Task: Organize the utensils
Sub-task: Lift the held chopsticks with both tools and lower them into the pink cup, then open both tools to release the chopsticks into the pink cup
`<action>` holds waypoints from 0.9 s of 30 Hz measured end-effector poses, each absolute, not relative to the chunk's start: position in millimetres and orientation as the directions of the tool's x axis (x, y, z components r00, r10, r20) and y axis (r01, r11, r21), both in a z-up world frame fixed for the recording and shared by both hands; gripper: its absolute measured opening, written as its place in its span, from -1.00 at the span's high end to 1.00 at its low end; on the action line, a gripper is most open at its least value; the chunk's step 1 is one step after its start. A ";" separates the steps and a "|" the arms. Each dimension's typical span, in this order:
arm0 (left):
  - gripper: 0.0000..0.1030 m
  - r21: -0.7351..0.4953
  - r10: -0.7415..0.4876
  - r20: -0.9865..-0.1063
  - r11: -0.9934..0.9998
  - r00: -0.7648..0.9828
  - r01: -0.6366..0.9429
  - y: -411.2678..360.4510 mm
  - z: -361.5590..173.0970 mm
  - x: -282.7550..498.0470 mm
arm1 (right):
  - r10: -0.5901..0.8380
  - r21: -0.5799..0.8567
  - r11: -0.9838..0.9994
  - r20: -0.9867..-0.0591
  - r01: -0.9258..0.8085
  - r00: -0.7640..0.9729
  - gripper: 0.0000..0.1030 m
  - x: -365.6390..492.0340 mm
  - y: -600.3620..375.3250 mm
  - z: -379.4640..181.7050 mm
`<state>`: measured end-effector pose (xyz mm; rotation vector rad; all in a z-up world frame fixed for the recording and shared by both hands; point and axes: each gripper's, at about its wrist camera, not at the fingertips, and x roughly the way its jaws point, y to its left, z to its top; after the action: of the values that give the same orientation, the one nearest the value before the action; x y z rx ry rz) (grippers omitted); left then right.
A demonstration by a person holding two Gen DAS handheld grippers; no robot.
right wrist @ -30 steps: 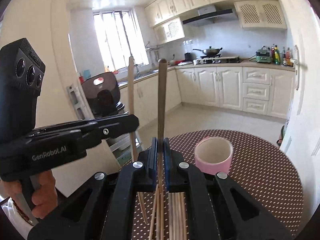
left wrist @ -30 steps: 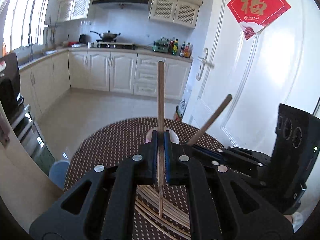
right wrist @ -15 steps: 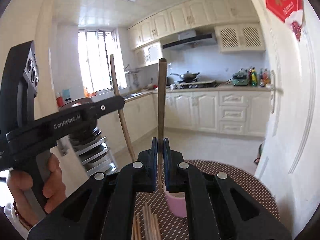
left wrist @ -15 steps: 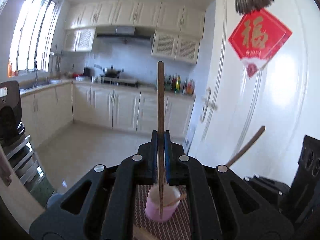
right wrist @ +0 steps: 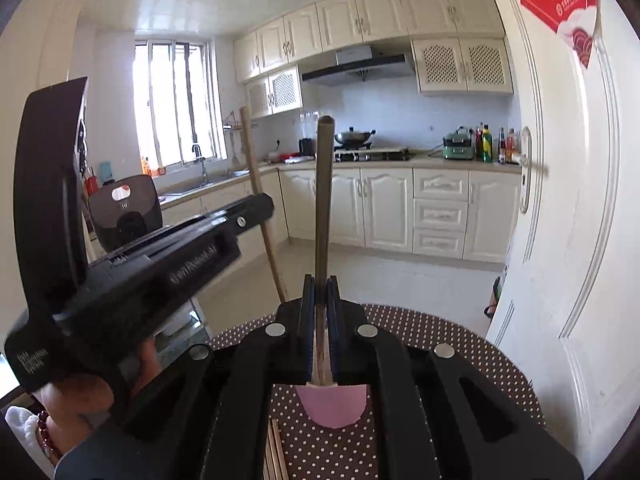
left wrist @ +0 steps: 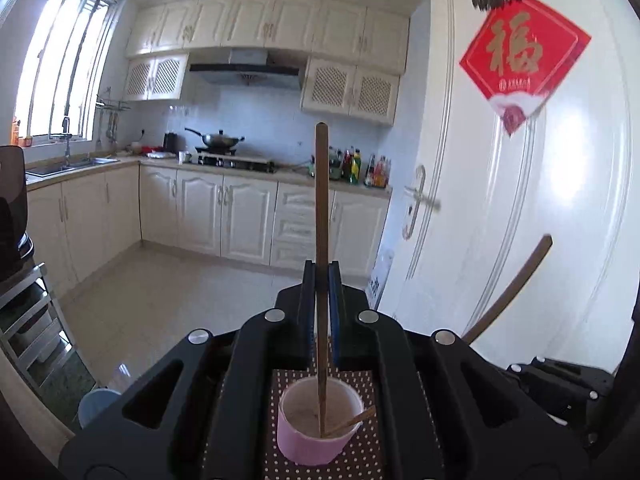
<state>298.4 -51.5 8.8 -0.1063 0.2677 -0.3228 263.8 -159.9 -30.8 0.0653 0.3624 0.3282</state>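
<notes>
My left gripper (left wrist: 320,276) is shut on a brown chopstick (left wrist: 321,208) held upright. Its lower tip reaches down into the pink cup (left wrist: 316,446) on the dotted tablecloth (left wrist: 362,460). A second chopstick (left wrist: 514,284) slants in from the right, and its tip also rests inside the cup. My right gripper (right wrist: 320,284) is shut on that second chopstick (right wrist: 323,200), with the pink cup (right wrist: 334,406) just below its jaws. In the right wrist view the left gripper (right wrist: 248,216) sits at the left, a hand (right wrist: 76,404) on its handle.
Several loose chopsticks (right wrist: 274,454) lie on the round table (right wrist: 460,344) in front of the cup. A white door (right wrist: 568,240) stands close on the right. A black appliance (right wrist: 124,212) sits on a rack at the left, and a blue bin (left wrist: 96,404) stands on the floor.
Both grippers have moved forward over the table, from the loose chopsticks to above the pink cup. Both held chopsticks' lower tips now sit in the cup.
</notes>
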 end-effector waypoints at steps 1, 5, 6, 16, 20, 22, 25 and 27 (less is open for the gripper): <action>0.87 -0.147 -0.327 -0.258 0.943 0.909 0.297 -51.7 4.1 300.1 | 0.326 0.122 0.945 -0.348 -0.302 0.879 0.91 265.4 -159.6 -34.5; 0.85 -0.148 -0.326 -0.299 0.944 0.897 0.294 -52.6 -5.4 304.1 | 0.322 0.126 0.947 -0.371 -0.296 0.871 0.91 269.7 -157.8 -39.6; 0.85 -0.144 -0.322 -0.318 0.946 0.892 0.290 -51.9 -7.7 305.3 | 0.321 0.128 0.947 -0.382 -0.295 0.866 0.91 271.2 -156.7 -41.5; 0.46 -0.119 -0.294 -0.406 0.956 0.866 0.268 -47.7 -18.0 298.7 | 0.306 0.136 0.952 -0.430 -0.275 0.849 0.91 274.2 -149.6 -50.5; -0.11 -0.110 -0.278 -0.392 0.961 0.877 0.256 -46.3 -15.4 289.4 | 0.296 0.147 0.955 -0.435 -0.257 0.851 0.89 271.5 -151.2 -49.6; -0.11 -0.108 -0.275 -0.398 0.961 0.875 0.253 -44.8 -14.1 284.8 | 0.294 0.156 0.956 -0.436 -0.250 0.851 0.88 269.0 -152.6 -48.3; -0.14 -0.119 -0.277 -0.403 0.961 0.872 0.251 -41.5 -11.9 278.9 | 0.288 0.163 0.957 -0.436 -0.240 0.852 0.76 264.2 -154.2 -45.0; -0.22 -0.125 -0.278 -0.405 0.961 0.871 0.248 -38.1 -10.6 274.8 | 0.282 0.162 0.959 -0.430 -0.234 0.858 0.58 259.5 -155.1 -41.8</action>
<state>274.8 -38.1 -10.6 -0.0701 0.4341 -0.2753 259.5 -155.1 -41.8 0.1058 0.4669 0.2715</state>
